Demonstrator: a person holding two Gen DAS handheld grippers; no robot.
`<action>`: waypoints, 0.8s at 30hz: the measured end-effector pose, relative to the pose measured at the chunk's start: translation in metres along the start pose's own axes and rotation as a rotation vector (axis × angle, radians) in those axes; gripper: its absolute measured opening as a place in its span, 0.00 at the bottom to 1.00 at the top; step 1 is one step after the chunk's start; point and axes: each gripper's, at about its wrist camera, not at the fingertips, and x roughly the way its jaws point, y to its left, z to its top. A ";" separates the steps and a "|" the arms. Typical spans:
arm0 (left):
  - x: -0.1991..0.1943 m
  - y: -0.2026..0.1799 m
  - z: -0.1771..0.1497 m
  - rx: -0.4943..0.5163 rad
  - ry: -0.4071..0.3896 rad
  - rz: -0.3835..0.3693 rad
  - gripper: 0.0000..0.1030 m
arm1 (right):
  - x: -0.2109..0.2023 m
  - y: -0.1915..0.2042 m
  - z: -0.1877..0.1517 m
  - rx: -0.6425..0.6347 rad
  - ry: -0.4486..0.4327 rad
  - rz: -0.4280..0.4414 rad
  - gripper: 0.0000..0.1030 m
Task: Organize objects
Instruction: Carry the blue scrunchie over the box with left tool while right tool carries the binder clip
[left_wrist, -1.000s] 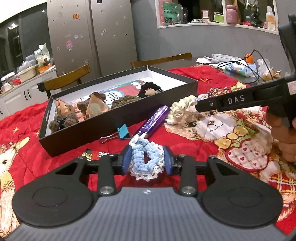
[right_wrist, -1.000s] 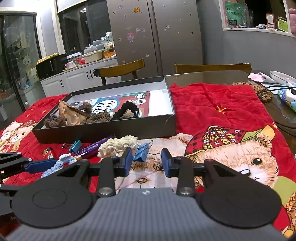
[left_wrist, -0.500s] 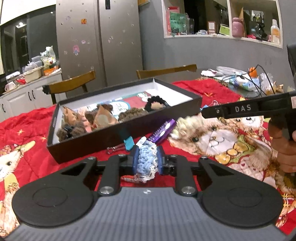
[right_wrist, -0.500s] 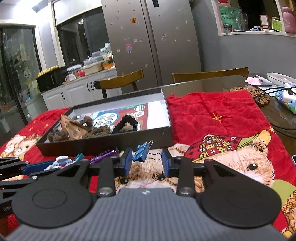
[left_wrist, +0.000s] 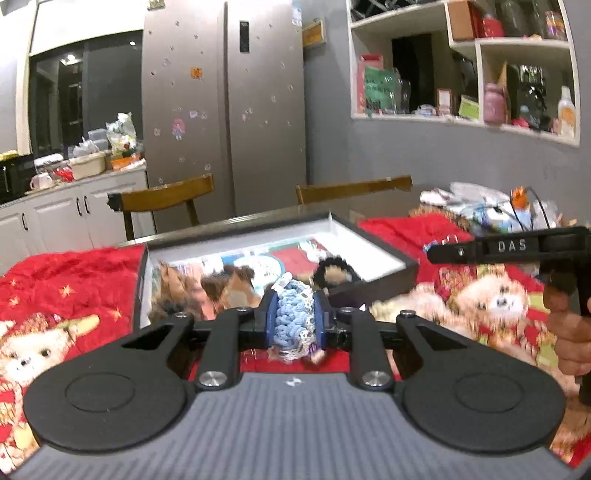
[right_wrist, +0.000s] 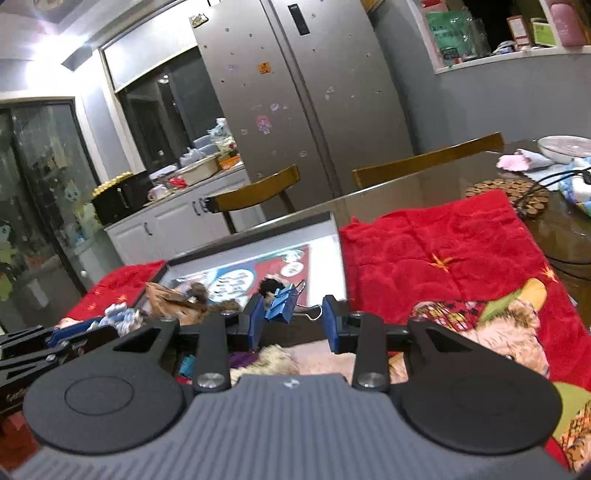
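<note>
My left gripper (left_wrist: 294, 319) is shut on a light blue crocheted scrunchie (left_wrist: 293, 314) and holds it in the air in front of the black box (left_wrist: 373, 254). The box holds brown and black hair ties (left_wrist: 334, 271). My right gripper (right_wrist: 293, 319) is shut on a blue binder clip (right_wrist: 282, 304), gripped by its wire handles, and holds it above the box's near wall. In the left wrist view the right gripper (left_wrist: 506, 245) shows at the right. In the right wrist view the left gripper and blue scrunchie (right_wrist: 118, 315) show at the left.
A red bear-print blanket (right_wrist: 443, 251) covers the table. A cream scrunchie (right_wrist: 277, 360) and a purple comb (right_wrist: 240, 358) lie below my right gripper. Two wooden chairs (left_wrist: 166, 195) stand behind the table. Cables, a trivet and dishes (right_wrist: 506, 192) sit at the far right.
Both grippers have lifted off the blanket with their objects and moved toward the box. The left gripper closed fully on the scrunchie. The views tilted upward.
</note>
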 end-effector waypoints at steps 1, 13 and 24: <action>-0.002 0.000 0.006 -0.001 -0.012 0.008 0.23 | 0.000 0.002 0.004 -0.004 0.003 0.006 0.36; -0.007 -0.009 0.088 -0.005 -0.156 0.118 0.23 | 0.008 0.041 0.067 -0.061 -0.059 0.055 0.37; 0.027 0.010 0.155 -0.158 -0.167 0.155 0.23 | 0.054 0.051 0.104 -0.011 -0.034 0.079 0.37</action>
